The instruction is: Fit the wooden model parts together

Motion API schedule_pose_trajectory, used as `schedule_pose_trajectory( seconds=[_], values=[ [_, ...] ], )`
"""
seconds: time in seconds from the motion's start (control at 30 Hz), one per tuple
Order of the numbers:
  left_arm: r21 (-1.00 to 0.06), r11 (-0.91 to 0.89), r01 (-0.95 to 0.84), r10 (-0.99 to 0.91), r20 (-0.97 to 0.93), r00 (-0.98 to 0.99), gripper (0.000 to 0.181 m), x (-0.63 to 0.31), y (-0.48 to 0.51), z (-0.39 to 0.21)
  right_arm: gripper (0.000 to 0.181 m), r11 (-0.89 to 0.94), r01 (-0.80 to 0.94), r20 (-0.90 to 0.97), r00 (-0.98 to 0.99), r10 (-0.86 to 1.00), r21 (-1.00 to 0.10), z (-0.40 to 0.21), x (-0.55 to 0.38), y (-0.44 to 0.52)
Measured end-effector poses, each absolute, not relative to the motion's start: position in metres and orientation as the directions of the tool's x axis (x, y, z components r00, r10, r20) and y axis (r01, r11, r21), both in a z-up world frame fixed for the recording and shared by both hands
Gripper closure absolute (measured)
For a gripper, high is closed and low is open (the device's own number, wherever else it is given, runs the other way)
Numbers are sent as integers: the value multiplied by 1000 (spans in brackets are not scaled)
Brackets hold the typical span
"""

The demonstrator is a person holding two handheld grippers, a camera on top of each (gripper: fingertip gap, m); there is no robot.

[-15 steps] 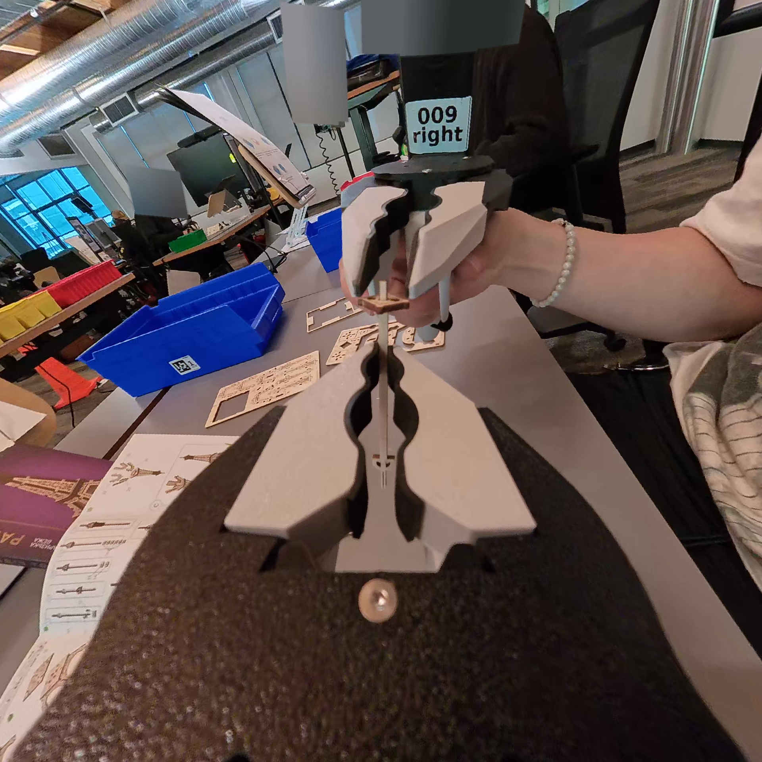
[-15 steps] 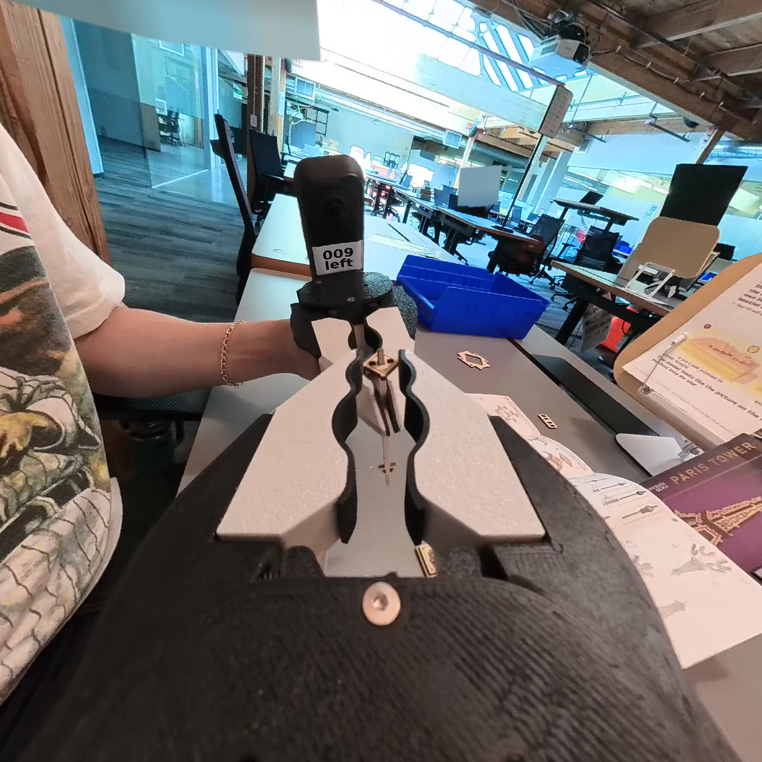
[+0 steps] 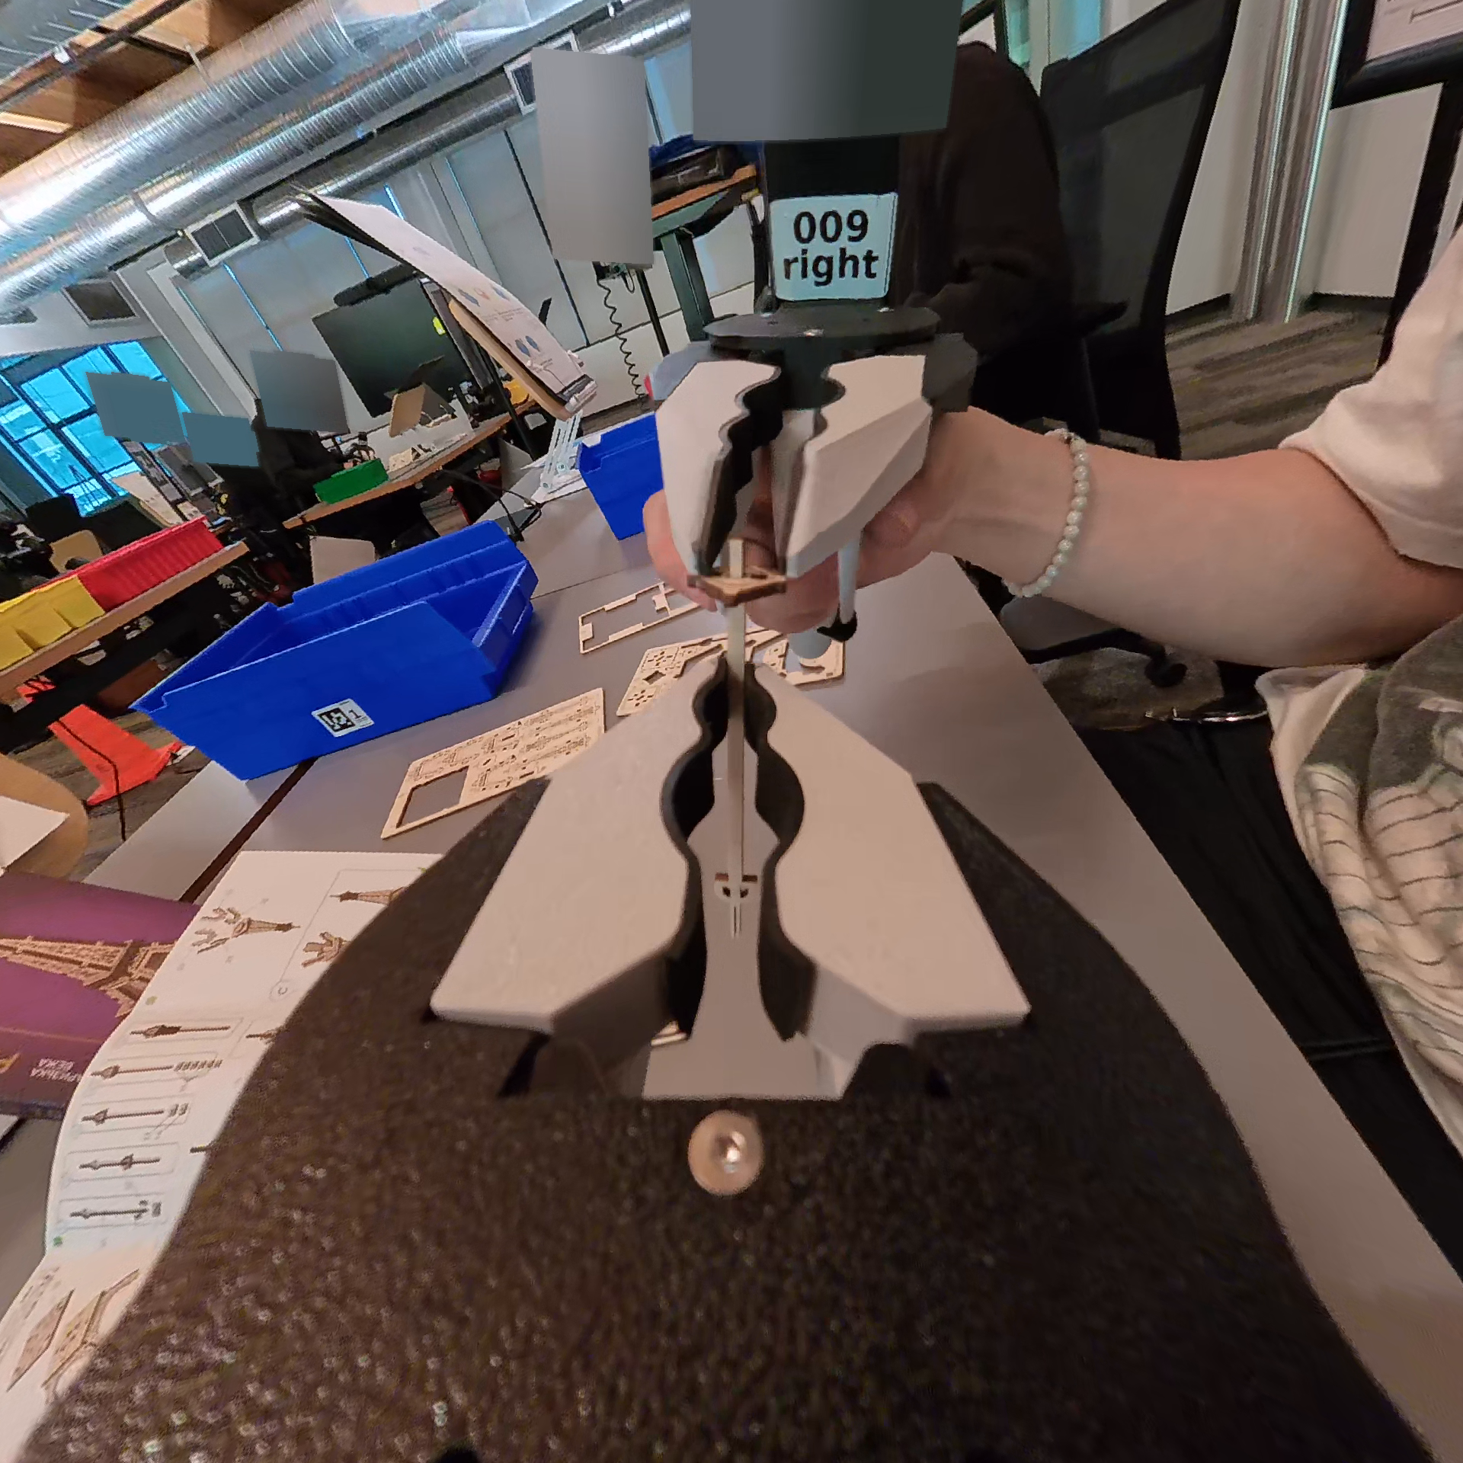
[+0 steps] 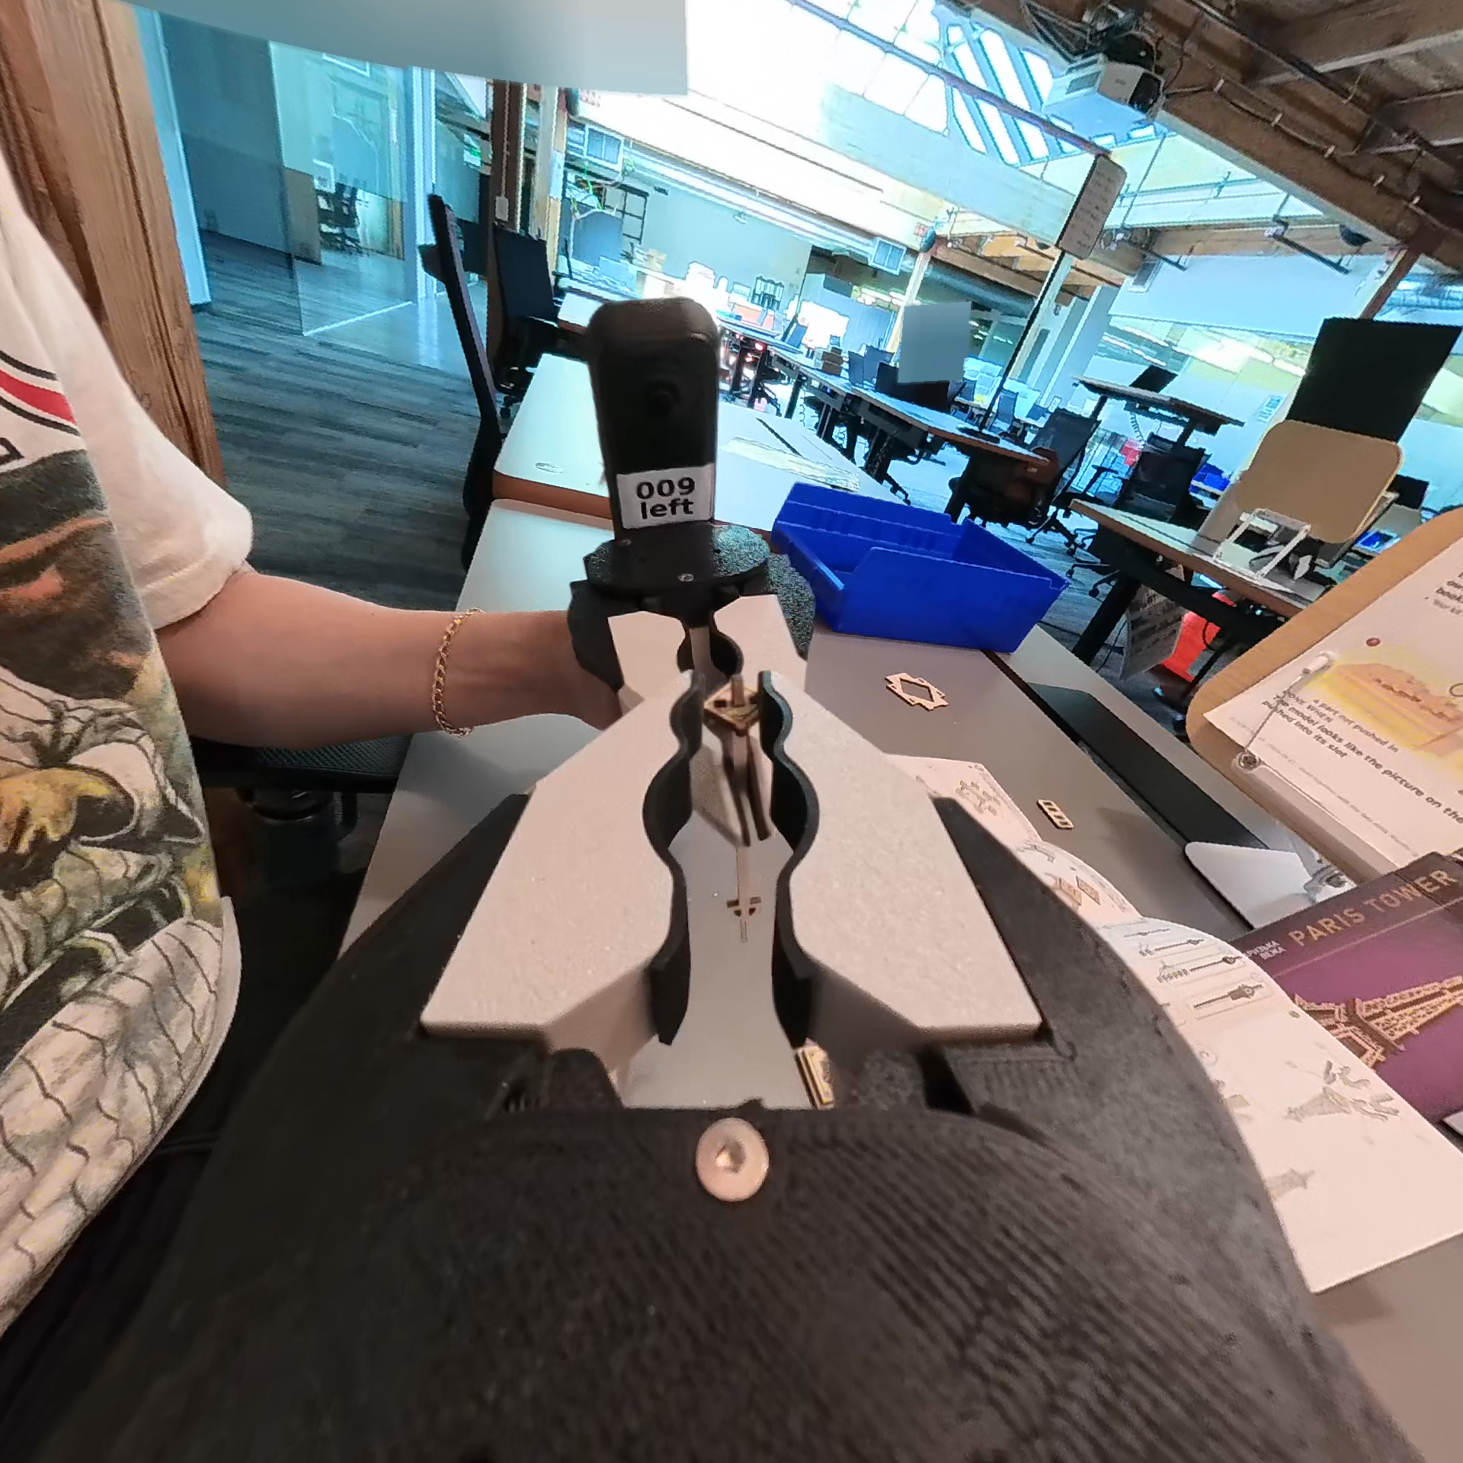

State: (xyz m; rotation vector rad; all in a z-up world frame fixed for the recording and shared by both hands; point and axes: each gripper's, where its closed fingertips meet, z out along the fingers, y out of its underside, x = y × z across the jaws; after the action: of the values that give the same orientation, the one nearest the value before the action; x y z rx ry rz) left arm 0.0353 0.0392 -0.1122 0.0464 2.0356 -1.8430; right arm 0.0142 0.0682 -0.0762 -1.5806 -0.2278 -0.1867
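My left gripper (image 3: 736,673) is shut on a thin wooden spire strip (image 3: 736,760) that points away from it towards the right gripper. My right gripper (image 3: 744,566) faces it tip to tip and is shut on a small square wooden ring (image 3: 736,586). The spire's end passes through the ring. In the right wrist view, the right gripper (image 4: 730,697) holds the ring (image 4: 730,712) with the spire (image 4: 748,879) through it. The left gripper (image 4: 704,657) is just behind it. Both are held above the grey table (image 3: 989,752).
Cut-out wooden sheets (image 3: 507,752) and a blue bin (image 3: 356,665) lie beyond my left gripper. An instruction sheet (image 3: 261,950) and a purple box (image 3: 63,974) lie at the left. Two loose wooden pieces (image 4: 916,690) (image 4: 1055,813), another blue bin (image 4: 910,578) and a clipboard stand (image 4: 1346,712) show to the right. Left tips to right tips: about 4 cm.
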Motion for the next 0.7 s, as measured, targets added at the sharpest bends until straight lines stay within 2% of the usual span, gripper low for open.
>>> schedule_pose_trajectory(
  seconds=[0.23,0.37,0.47,0.7],
  values=[
    [-949,133,287,-233,-312,-921,181,35,42,-111,166,-74,287,287,958,12,-955,-84,17,69],
    [-947,140,288,-237,-315,-919,181,35,43,-112,164,-40,281,282,960,3,-959,-78,16,67],
    [-943,159,292,-236,-324,-916,181,36,43,-115,166,-4,273,273,962,7,-962,-71,13,65],
    [-931,196,307,-221,-347,-912,181,34,39,-119,172,-68,293,292,956,21,-954,-83,14,69]
  ],
)
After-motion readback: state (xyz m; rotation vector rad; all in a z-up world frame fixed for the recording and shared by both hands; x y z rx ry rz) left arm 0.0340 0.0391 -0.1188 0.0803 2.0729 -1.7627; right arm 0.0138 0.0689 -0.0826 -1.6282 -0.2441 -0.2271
